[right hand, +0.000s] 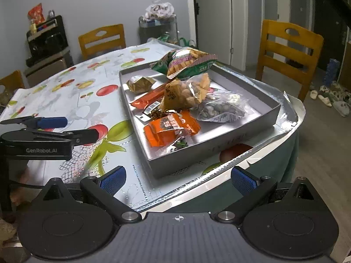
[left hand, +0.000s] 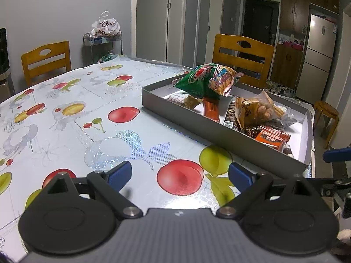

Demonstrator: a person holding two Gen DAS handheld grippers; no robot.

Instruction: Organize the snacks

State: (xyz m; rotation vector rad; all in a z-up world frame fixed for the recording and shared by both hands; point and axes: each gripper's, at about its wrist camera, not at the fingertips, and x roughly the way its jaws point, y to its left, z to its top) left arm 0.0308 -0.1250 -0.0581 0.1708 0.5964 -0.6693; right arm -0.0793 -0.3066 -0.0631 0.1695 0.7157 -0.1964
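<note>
All visible snacks lie inside the shallow grey box (right hand: 252,118) on the fruit-patterned surface (left hand: 87,118): a green biscuit bag (right hand: 186,63) on top at the far end, a peanut pouch (right hand: 186,92), an orange wrapper (right hand: 169,129), a seed pouch (right hand: 219,109) and a gold-wrapped piece (right hand: 140,83). The left hand-held gripper (left hand: 179,173) and right hand-held gripper (right hand: 178,176) both stand spread wide and empty, short of the box. This fits either snacks already gathered or a heap awaiting sorting; the pictures do not settle which.
</note>
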